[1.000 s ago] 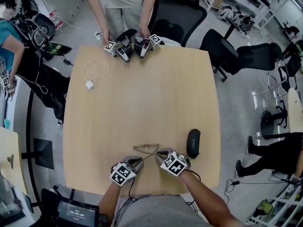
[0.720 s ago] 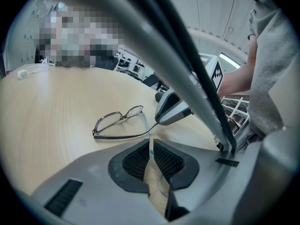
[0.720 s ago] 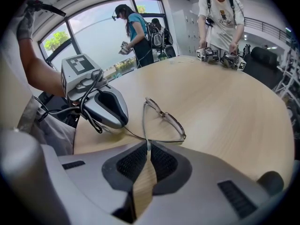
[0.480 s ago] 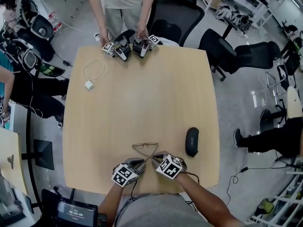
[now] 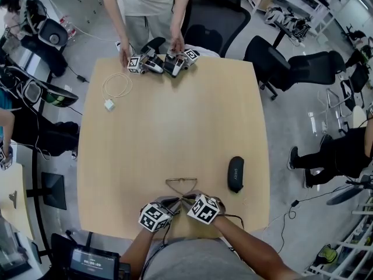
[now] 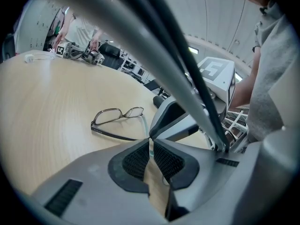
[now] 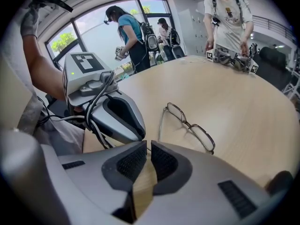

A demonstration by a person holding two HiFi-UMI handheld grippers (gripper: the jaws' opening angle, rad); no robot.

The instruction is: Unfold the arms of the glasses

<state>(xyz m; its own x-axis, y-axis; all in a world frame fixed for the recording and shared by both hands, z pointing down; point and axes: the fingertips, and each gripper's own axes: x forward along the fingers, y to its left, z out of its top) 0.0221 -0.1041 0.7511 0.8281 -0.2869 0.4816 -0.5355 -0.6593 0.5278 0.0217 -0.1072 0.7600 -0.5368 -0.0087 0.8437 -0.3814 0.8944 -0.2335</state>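
Observation:
Thin metal-rimmed glasses (image 5: pixel 180 184) lie on the wooden table (image 5: pixel 175 121) near its front edge, lenses away from me. Their two arms run back toward me and converge. In the left gripper view, the glasses (image 6: pixel 123 112) send a pale arm tip between the jaws of my left gripper (image 6: pixel 150 146), which is shut on it. In the right gripper view, the glasses (image 7: pixel 190 124) lie just ahead, and my right gripper (image 7: pixel 147 151) is shut on the other arm's thin end. In the head view, the left gripper (image 5: pixel 175 201) and right gripper (image 5: pixel 189 198) almost touch.
A black glasses case (image 5: pixel 235 174) lies right of the glasses. A white cable with a plug (image 5: pixel 116 88) sits at the far left. At the far edge another person (image 5: pixel 148 4) holds a pair of grippers (image 5: pixel 162 62). Office chairs stand around the table.
My two grippers have drawn closer together and slightly toward me. The glasses' arms, crossed a second ago, now form a narrow triangle. People at the left have shifted.

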